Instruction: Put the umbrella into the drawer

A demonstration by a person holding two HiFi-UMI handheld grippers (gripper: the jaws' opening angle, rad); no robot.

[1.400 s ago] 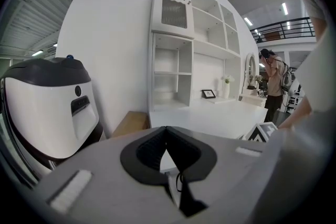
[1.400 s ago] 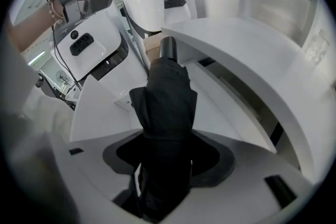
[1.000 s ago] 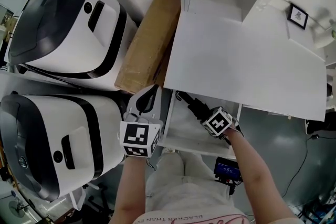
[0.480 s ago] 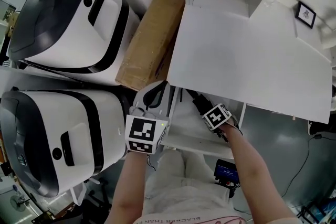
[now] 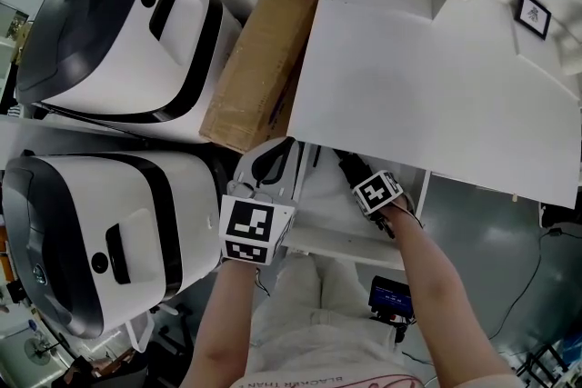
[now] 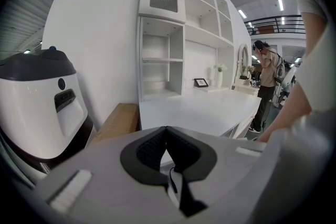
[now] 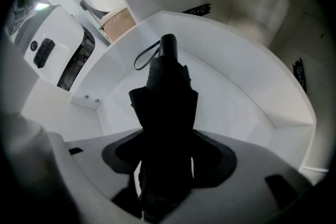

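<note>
The right gripper has its jaws pinching the folded black umbrella mid-body. Its strap end points down inside the open drawer under the table's front edge, probably to lay it flat. The left gripper, jaws pressed together on nothing, hovers by the drawer's left wall.

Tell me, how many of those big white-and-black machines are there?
2. One machine at upper left beside the cardboard box; the other machine at lower left, below it. Others may lie out of view.
</note>
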